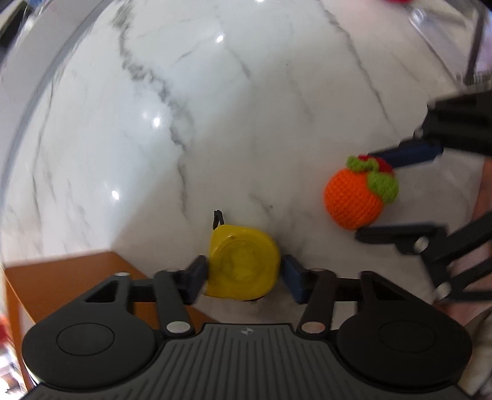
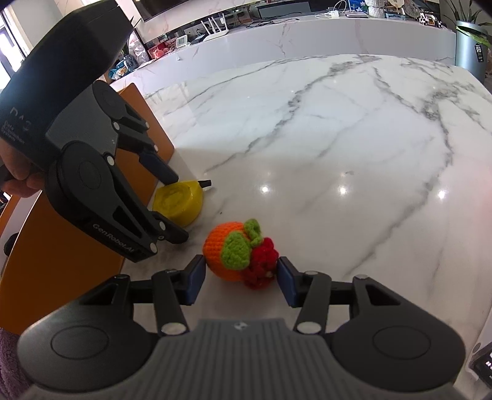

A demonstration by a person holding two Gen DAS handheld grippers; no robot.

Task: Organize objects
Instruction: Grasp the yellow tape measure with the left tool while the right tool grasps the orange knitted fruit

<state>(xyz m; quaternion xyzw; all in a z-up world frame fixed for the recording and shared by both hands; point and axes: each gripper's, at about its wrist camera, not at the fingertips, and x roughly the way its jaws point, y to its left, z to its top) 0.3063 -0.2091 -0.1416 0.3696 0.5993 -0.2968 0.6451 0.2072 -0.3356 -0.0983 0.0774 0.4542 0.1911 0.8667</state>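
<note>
A yellow tape measure (image 1: 243, 266) lies on the white marble table between the pads of my left gripper (image 1: 244, 278); the pads sit at its two sides, about touching. It also shows in the right wrist view (image 2: 180, 201), where the left gripper (image 2: 173, 204) straddles it. A crocheted orange fruit (image 2: 233, 255) with green leaves and a red knit piece lies between the pads of my right gripper (image 2: 241, 280), which is open with small gaps at both sides. In the left wrist view the fruit (image 1: 356, 198) sits between the right gripper's fingers (image 1: 409, 154).
An orange chair back (image 2: 61, 246) stands at the table's left edge. A clear container (image 1: 446, 18) is at the far right of the marble table (image 2: 338, 129). A counter with a router and clutter (image 2: 276, 18) runs behind.
</note>
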